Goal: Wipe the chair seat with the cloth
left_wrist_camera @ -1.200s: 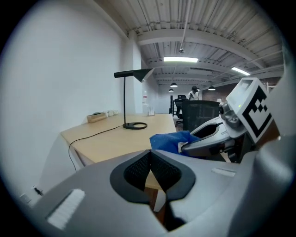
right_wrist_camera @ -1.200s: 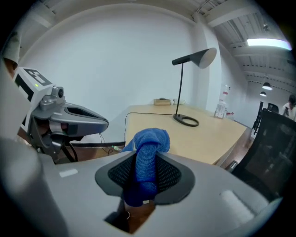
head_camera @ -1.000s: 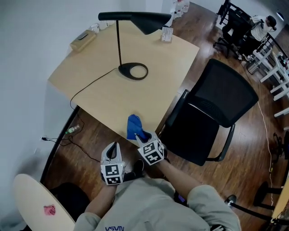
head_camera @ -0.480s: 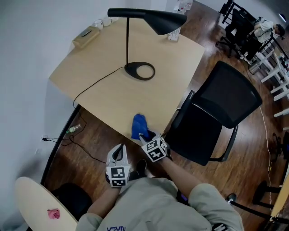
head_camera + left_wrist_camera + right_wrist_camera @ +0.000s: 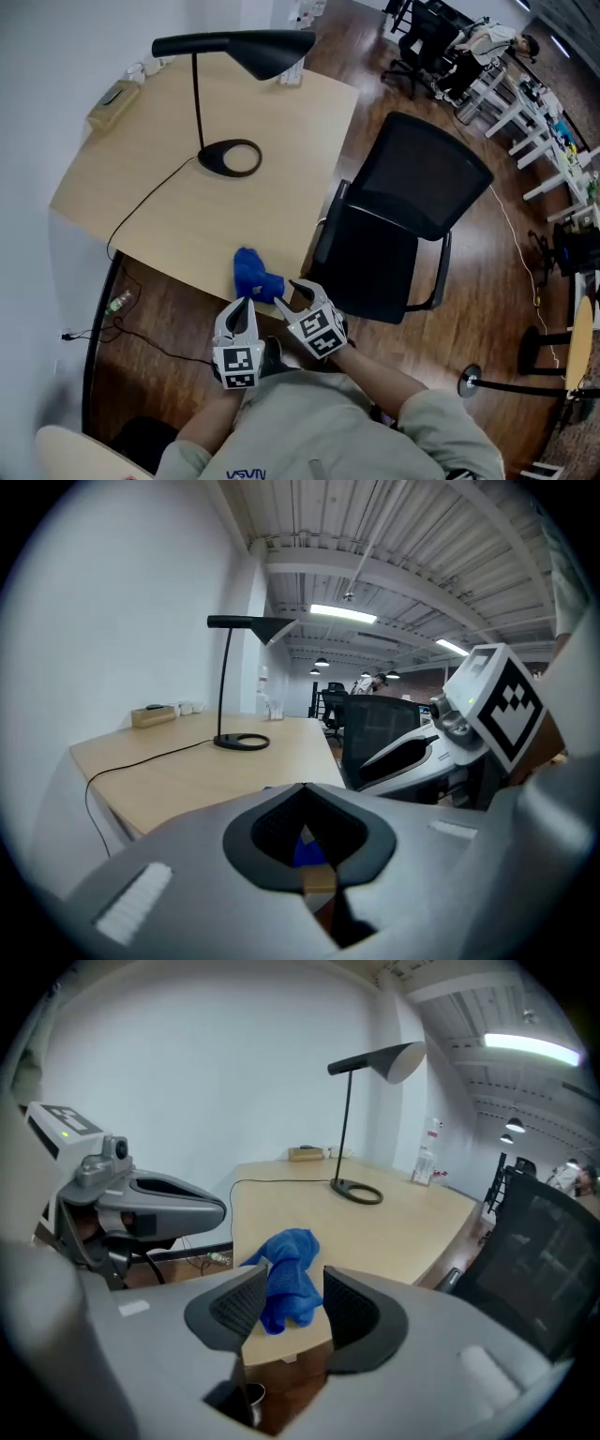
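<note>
Right gripper view looks straight over the right hand-held gripper [image 5: 292, 1290], whose jaws stand wide apart and have just been opening. The blue cloth [image 5: 285, 1277] lies bunched between them on the near edge of the tabletop [image 5: 394, 1227]. The pads flank the cloth without clamping it, so nothing is held. The left hand-held gripper [image 5: 243, 304] sits just beside the right one, on its left, with its jaws brought together on nothing and the cloth a little ahead of its tips.

The chair seat [image 5: 371, 267] is off to the right of the right hand-held gripper, close by but apart from it, and no cloth is on it. The lamp [image 5: 229, 157] stands well ahead of both, further back on the tabletop.

By my reading the step in hand is taking hold of the cloth; wiping has not begun. The next move calls for closing the right jaws on the thick middle of the bunch, lifting it clear of the tabletop edge, then swinging it right and down onto the seat.
</note>
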A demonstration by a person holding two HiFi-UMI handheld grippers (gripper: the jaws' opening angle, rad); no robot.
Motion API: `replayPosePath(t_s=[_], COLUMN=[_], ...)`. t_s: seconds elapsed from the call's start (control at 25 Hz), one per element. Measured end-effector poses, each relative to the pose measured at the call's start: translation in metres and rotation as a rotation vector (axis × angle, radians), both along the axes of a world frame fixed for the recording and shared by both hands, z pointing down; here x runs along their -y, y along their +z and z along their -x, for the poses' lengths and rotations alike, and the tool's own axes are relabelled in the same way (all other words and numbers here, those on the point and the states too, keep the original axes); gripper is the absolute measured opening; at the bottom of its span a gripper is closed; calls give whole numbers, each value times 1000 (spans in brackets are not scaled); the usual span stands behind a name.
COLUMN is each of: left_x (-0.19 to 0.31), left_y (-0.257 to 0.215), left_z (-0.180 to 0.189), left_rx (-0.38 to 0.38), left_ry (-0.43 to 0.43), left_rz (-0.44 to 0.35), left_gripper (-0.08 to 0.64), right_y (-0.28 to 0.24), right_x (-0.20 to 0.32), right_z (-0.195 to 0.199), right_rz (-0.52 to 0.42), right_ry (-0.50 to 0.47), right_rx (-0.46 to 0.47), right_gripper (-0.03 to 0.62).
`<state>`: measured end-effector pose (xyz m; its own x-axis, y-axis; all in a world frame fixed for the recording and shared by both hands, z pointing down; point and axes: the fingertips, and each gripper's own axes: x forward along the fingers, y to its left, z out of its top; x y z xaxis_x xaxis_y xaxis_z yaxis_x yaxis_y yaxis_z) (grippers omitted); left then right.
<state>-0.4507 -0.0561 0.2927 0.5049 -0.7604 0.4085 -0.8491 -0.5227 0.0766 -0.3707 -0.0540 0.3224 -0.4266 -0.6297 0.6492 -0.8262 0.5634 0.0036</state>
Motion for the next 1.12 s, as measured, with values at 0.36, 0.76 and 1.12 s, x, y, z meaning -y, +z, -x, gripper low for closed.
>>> replayPosePath(t_s=[0.36,0.76,1.12], left_x=[-18,-123,-226], left_y=[-36,-94,-106], left_z=[-93,-241,-314], left_rx=[-48,-86,-102], left_ry=[216,510,526], left_rz=[-54,-107,-130], left_gripper=[6,6,5], right_y=[-62,-120,-148], right_x=[-49,-174,-284], right_z=[-94,-234,-317], right_rz=[-171,-333,-408], right_ry=[289,622,667], right_rx=[76,106,160], right_gripper=[79,0,0])
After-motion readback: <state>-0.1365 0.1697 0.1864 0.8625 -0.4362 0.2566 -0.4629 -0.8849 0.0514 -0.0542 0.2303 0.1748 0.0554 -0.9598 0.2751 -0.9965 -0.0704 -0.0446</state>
